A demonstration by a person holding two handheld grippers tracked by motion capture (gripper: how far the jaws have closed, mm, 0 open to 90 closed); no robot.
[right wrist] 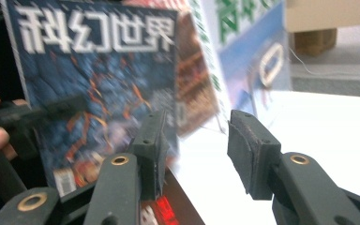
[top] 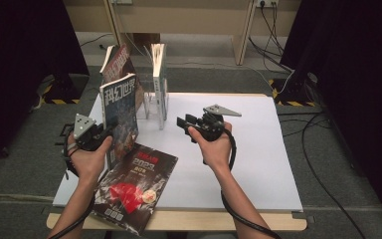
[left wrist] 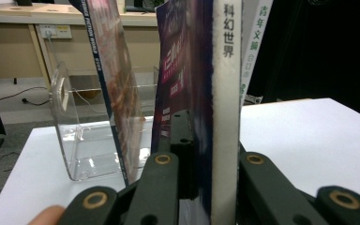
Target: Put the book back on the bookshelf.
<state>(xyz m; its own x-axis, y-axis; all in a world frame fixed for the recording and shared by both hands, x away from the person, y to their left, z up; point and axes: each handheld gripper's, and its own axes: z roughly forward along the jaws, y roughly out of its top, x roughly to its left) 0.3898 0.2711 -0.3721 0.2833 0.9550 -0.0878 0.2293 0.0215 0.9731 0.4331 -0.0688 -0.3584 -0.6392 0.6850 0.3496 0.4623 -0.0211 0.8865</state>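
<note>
Shelving magazines into the clear acrylic rack [top: 151,102] at the far side of the white table [top: 258,164]. My left gripper [top: 110,130] is clamped on the spine edge of the blue magazine [top: 120,112], held upright just in front of the rack (in the left gripper view the jaws sit tight on either side of the white spine [left wrist: 225,117]). My right gripper [top: 181,122] stands with jaws apart and nothing between them, near the blue magazine but not touching it. Done so far, judging by the layout: two magazines already stand in the rack, a reddish one [top: 117,62] leaning at its left end and a green-and-white one [top: 159,74] upright at its right. Left to do: seat the blue magazine in the gap between them, then pick up the dark magazine [top: 134,186] lying flat at the near edge of the table
</note>
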